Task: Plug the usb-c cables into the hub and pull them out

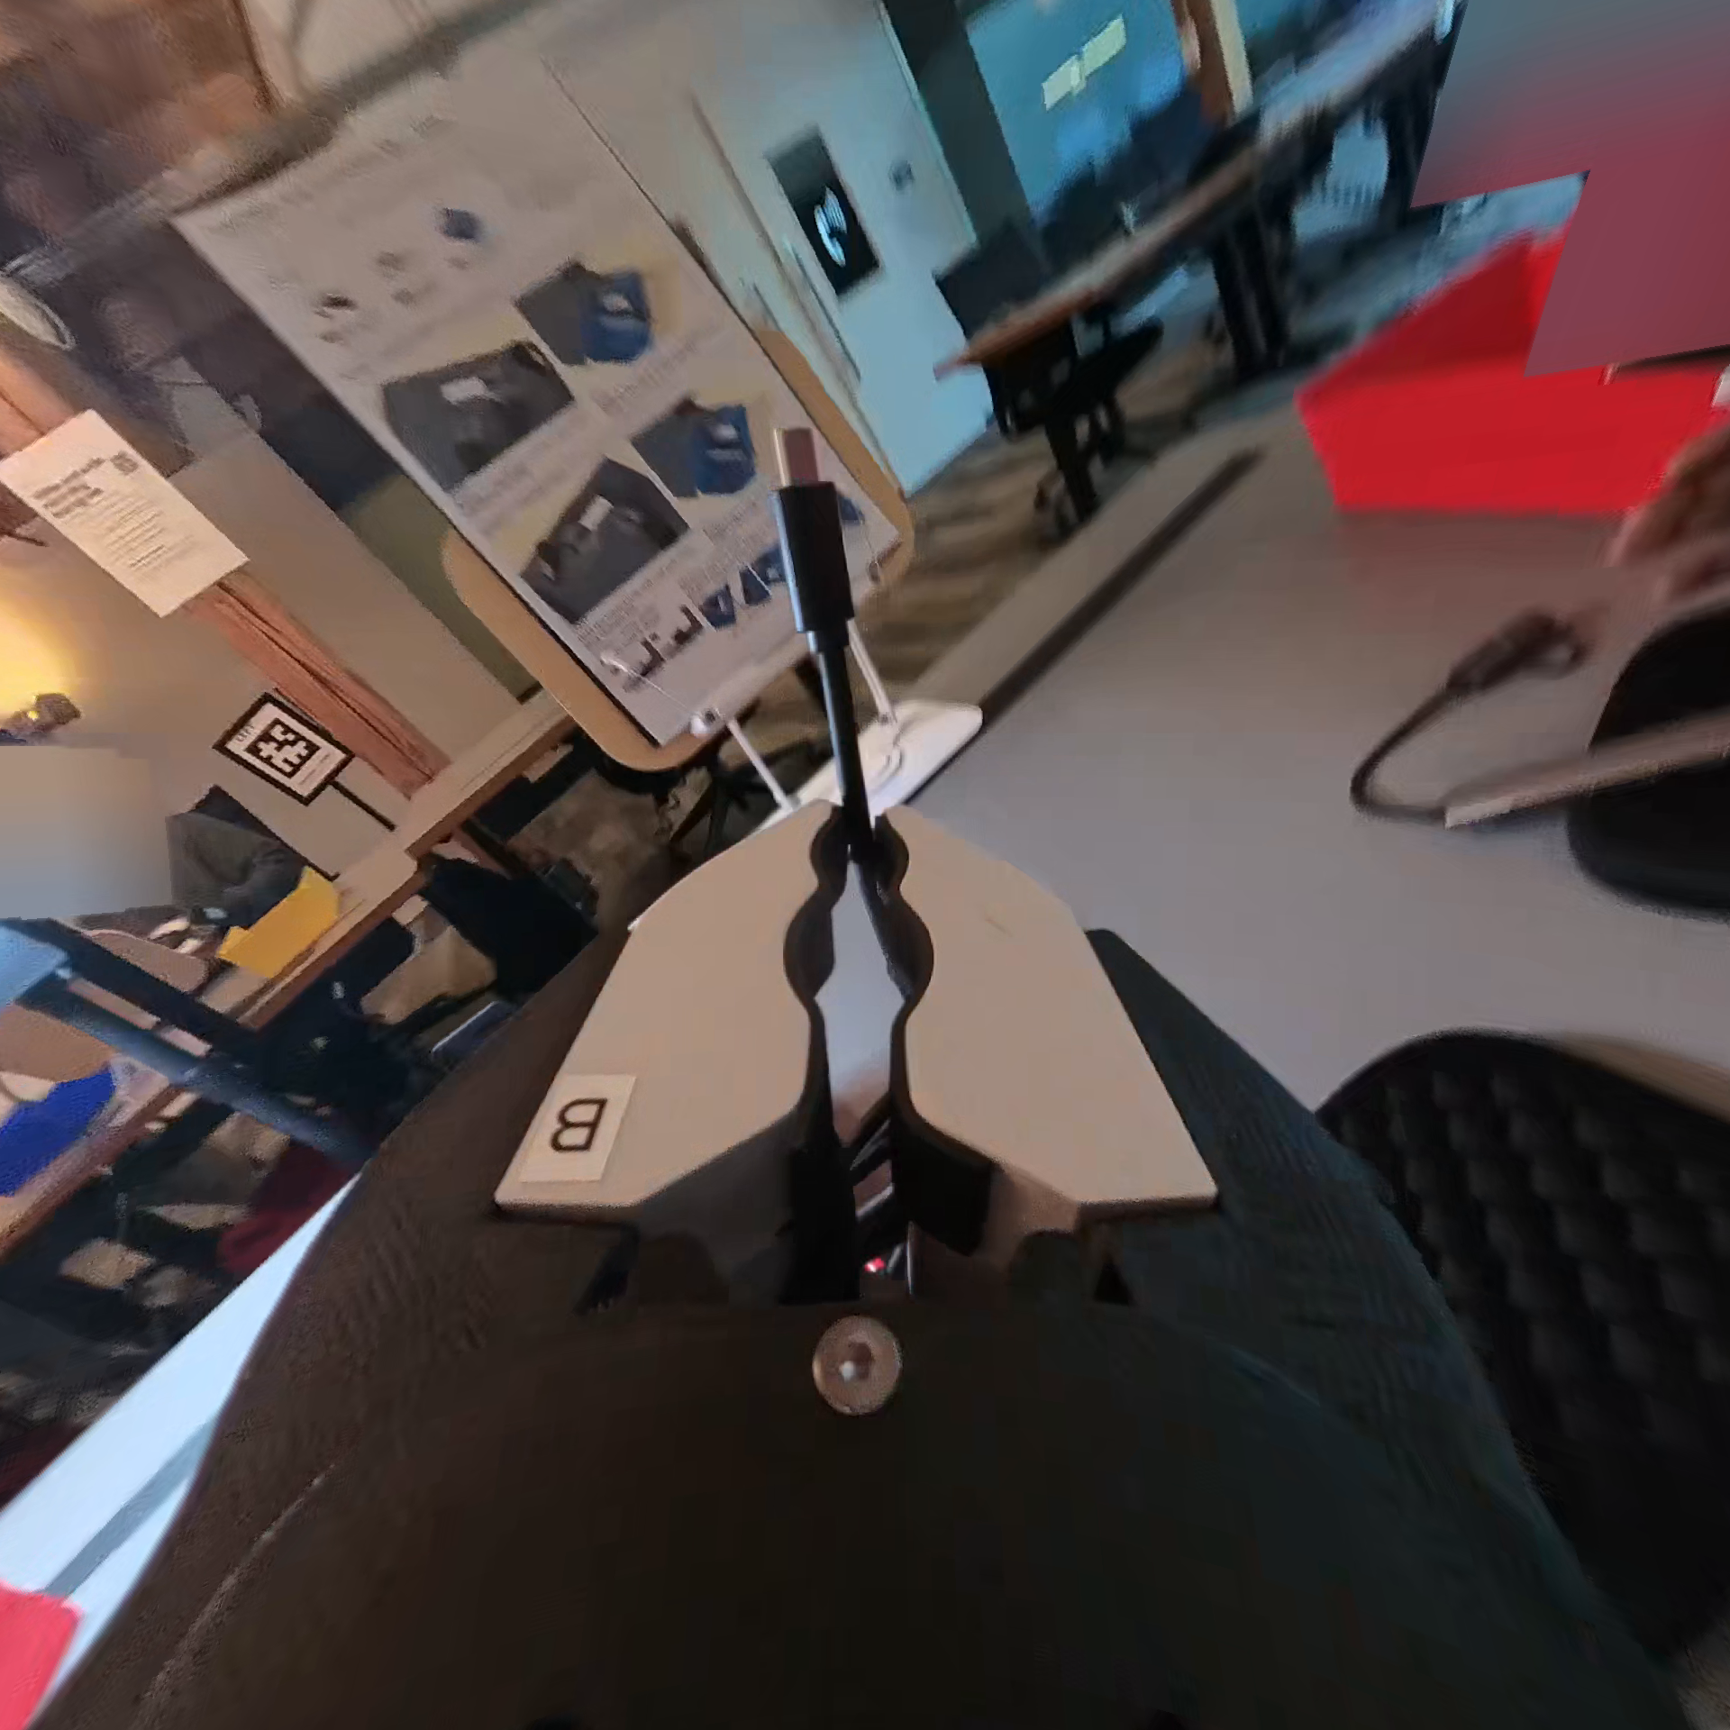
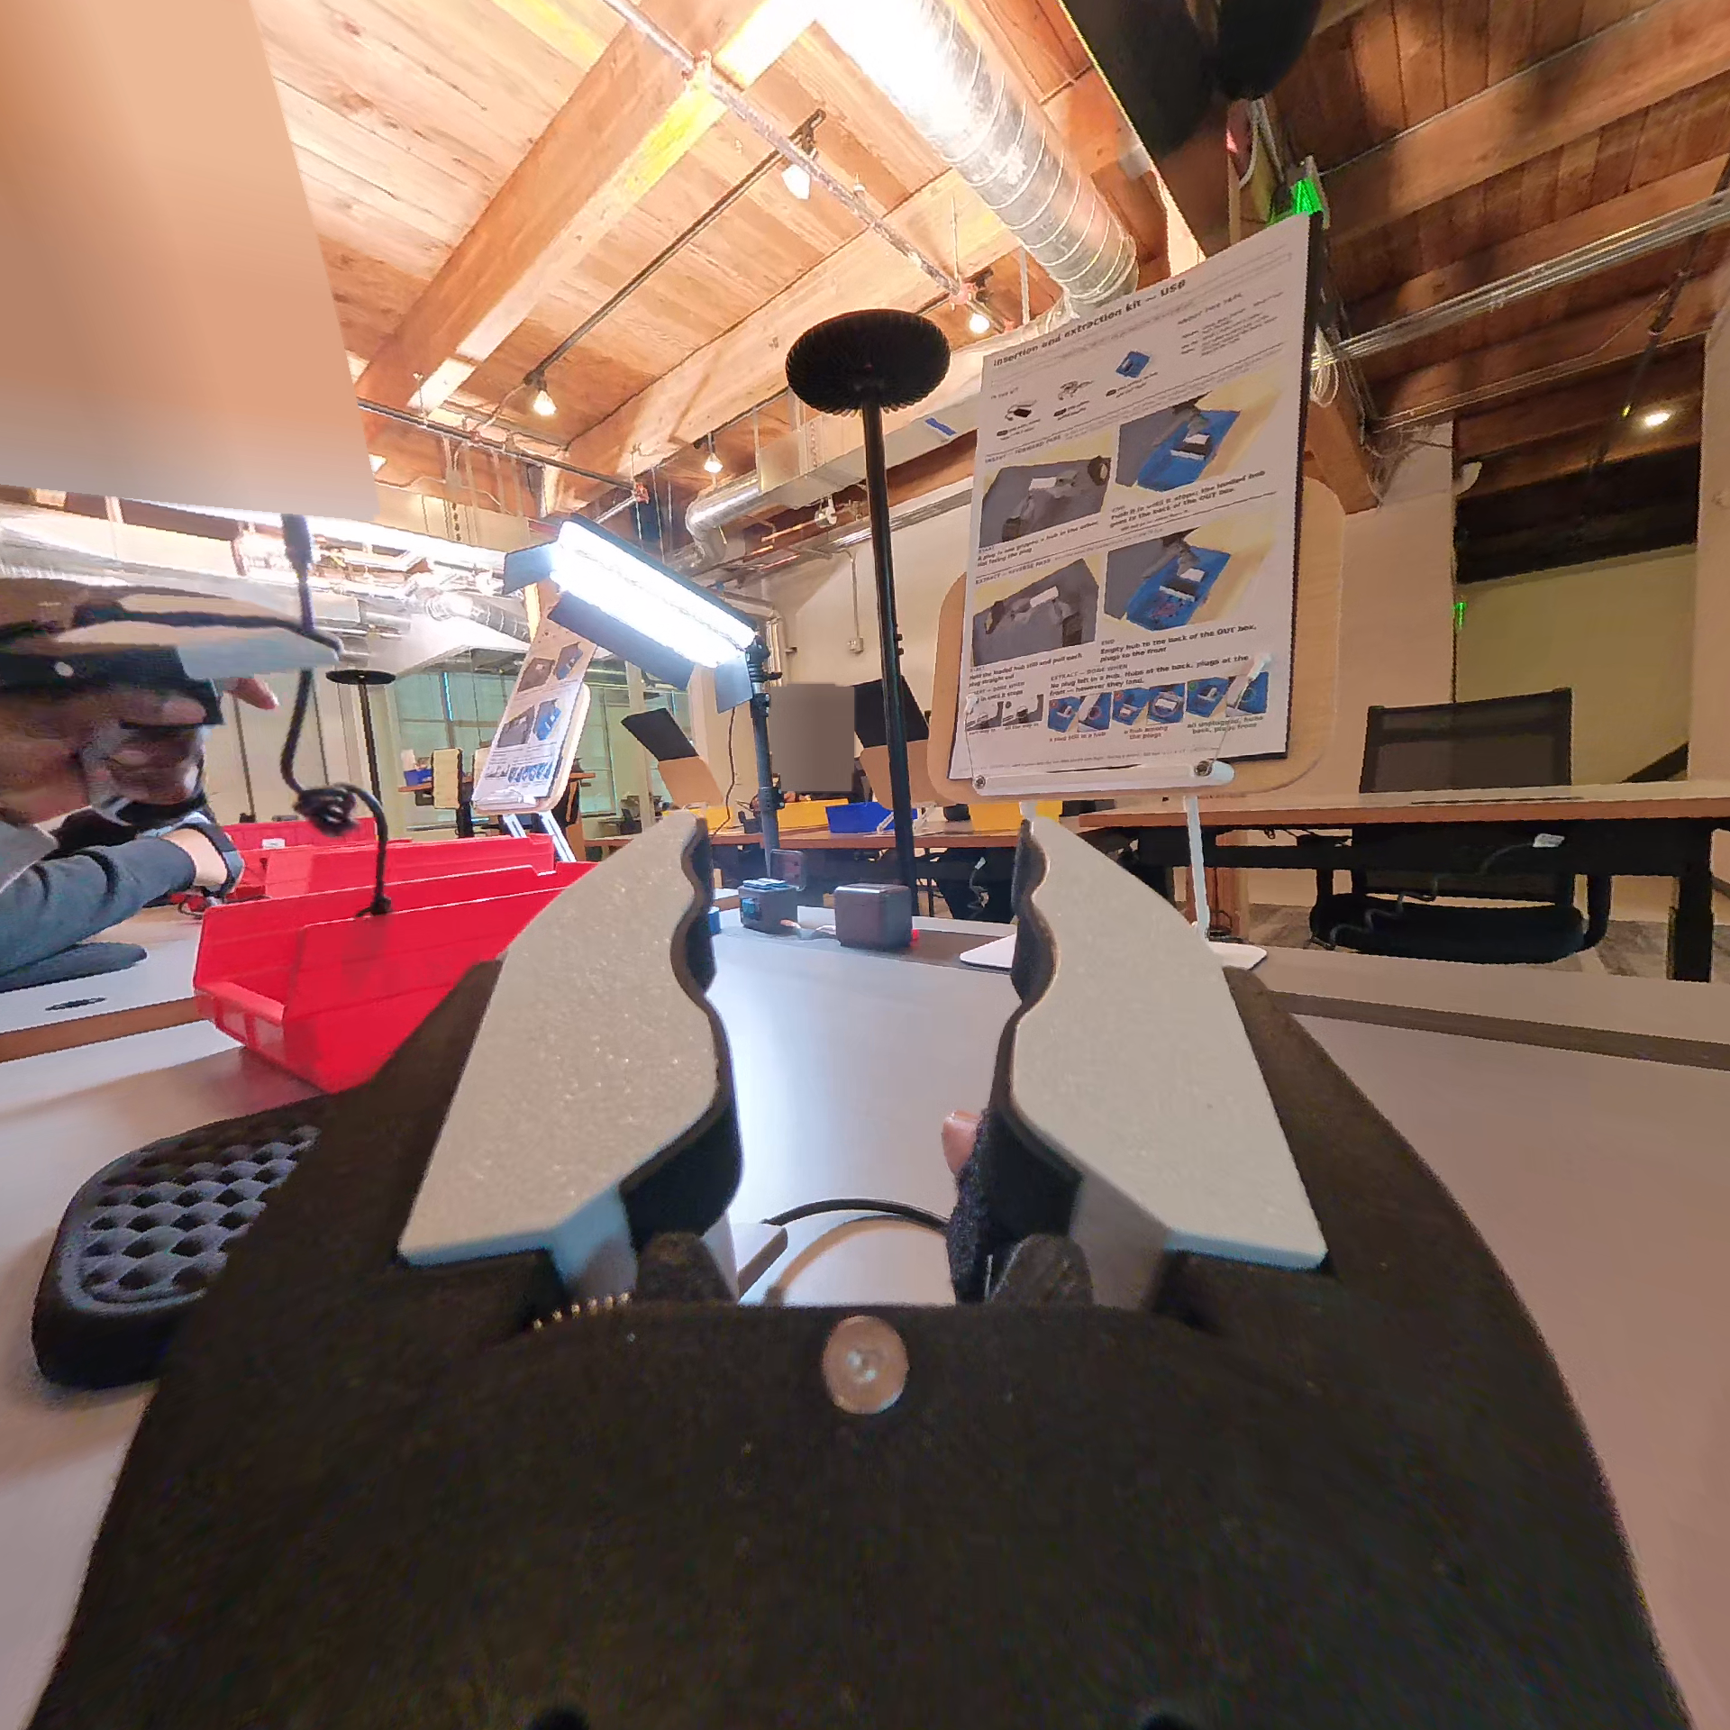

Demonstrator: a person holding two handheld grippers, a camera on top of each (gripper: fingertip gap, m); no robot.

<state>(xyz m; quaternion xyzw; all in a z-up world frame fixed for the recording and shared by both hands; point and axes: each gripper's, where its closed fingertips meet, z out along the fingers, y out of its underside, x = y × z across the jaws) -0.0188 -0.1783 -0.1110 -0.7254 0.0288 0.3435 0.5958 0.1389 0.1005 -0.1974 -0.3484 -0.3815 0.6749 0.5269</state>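
USB-C cable (image 1: 813,552), black with a bare metal plug tip, stands up out of the left gripper (image 1: 857,824), whose grey fingers (image 1: 711,1020) are pinched together on its cord. Only the left wrist view shows this grip close up. In the right wrist view that same gripper appears far off beside the red bin (image 2: 374,945), with the black cord (image 2: 318,749) hanging from it down to the bin.

The right gripper (image 2: 857,871) has its fingers (image 2: 580,1039) wide apart with nothing between them; a fingertip in a dark glove (image 2: 964,1147) shows by the inner side of one finger.

A grey table (image 2: 843,1039) carries the red bin, a black mesh pad (image 2: 178,1236) just beside the bin, and small grey and blue boxes (image 2: 871,913) beyond it. An instruction sheet on a white stand (image 2: 1133,524) rises behind the table, well apart from the bin. Farther back are a lit panel lamp (image 2: 646,599), desks, a black chair (image 2: 1460,824) and a wooden beam ceiling with a silver duct (image 2: 1020,131).
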